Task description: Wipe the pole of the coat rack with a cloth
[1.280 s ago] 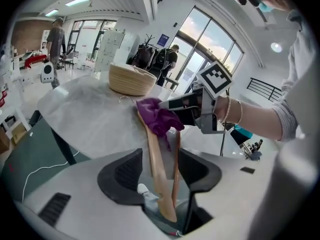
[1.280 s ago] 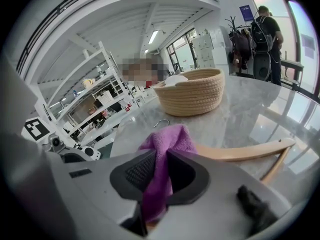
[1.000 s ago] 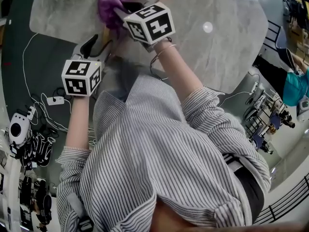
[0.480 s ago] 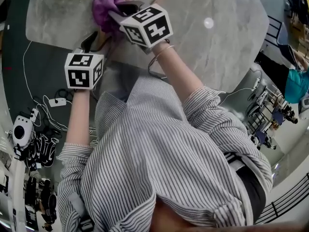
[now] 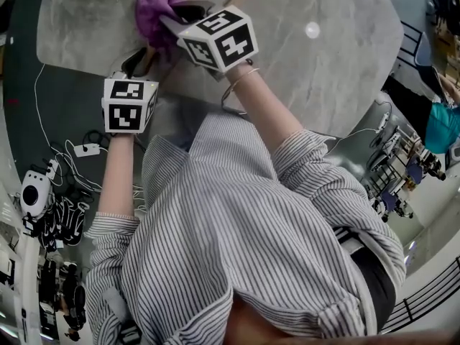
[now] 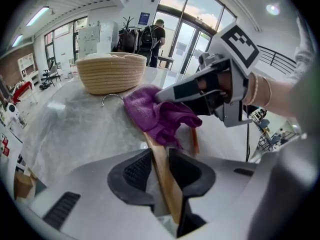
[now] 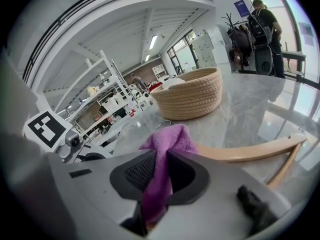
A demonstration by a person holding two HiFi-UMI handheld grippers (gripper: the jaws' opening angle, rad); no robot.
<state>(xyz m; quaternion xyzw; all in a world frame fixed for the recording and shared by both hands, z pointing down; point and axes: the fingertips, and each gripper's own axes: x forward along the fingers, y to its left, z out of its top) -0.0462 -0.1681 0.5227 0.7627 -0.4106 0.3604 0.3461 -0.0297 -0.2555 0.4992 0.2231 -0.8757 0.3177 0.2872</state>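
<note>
A wooden hanger (image 6: 165, 176) lies on the grey marble table (image 5: 323, 70), not a rack pole. My left gripper (image 6: 160, 156) has its jaws closing on one wooden arm of it, with both pads against the wood. The right gripper (image 7: 160, 169) is shut on a purple cloth (image 7: 165, 149). That cloth (image 6: 155, 114) is draped over the same arm just beyond my left jaws. In the head view the cloth (image 5: 154, 13) sits at the table's near left edge, with the left gripper (image 5: 136, 62) right below it.
A woven basket (image 6: 110, 73) stands on the table behind the hanger's metal hook (image 6: 111, 99). Cables and devices (image 5: 43, 192) lie on the dark floor left of the table. A person with a backpack (image 6: 150, 34) stands far off.
My left gripper has moved up toward the table edge and its jaws have come in around the hanger's arm. The right gripper with the cloth has shifted slightly left.
</note>
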